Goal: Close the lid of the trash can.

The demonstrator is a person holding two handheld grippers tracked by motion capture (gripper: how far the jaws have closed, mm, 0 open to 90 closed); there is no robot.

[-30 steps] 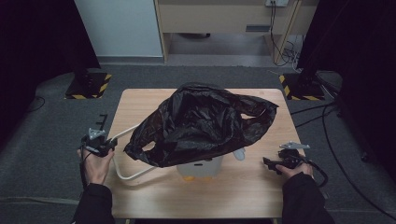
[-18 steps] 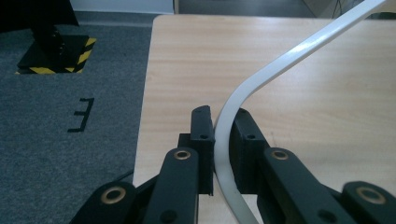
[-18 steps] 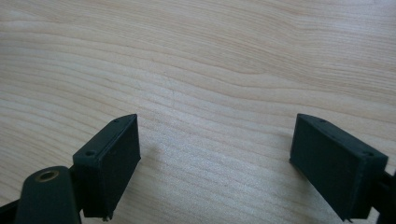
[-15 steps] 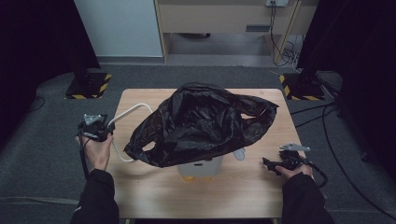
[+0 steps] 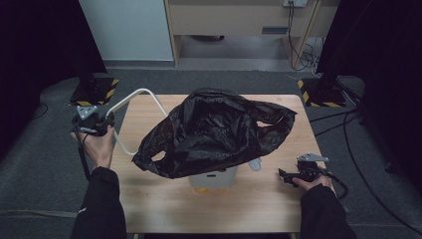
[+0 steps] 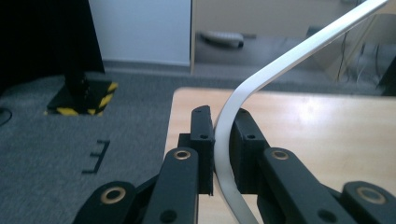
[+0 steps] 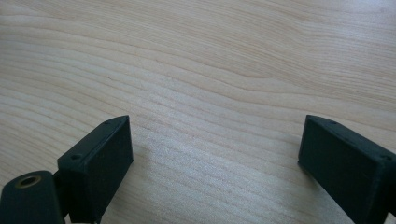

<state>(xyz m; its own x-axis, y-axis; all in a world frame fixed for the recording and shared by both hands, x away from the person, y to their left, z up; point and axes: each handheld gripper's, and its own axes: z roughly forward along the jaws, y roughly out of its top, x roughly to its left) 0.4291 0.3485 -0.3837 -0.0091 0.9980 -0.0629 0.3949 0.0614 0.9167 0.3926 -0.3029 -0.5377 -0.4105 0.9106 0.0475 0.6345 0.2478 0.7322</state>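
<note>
A: Start big: the table [image 5: 164, 214], pale wood, with a black bag [image 5: 214, 132] draped over most of its middle.

B: And the bag sits over a white bin [image 5: 214, 178], whose lower wall peeks out beneath the plastic at the near side. Something small and pale lies just right of it; too small to tell what.

A: Now the handle [image 5: 142, 95]. A thin white band, arching up from under the bag's left side, over the table's far-left corner and down to the left gripper [image 5: 93, 123].

B: That gripper hangs off the left edge of the table, above the grey floor. In the left gripper view the jaws are nearly together, pinching the handle [image 6: 233, 121] flat between the two pads, and the band curves up and away to the right.

A: So a firm hold there. And the right gripper [image 5: 291, 178]?

B: Low at the near-right of the table, well apart from the bag. In the right gripper view the jaws stand wide, nothing between them, just bare wood [image 7: 201, 70]. They have just been opening, too.

A: Smallest bits: a cable loops from the right gripper towards the table's right edge.
</note>
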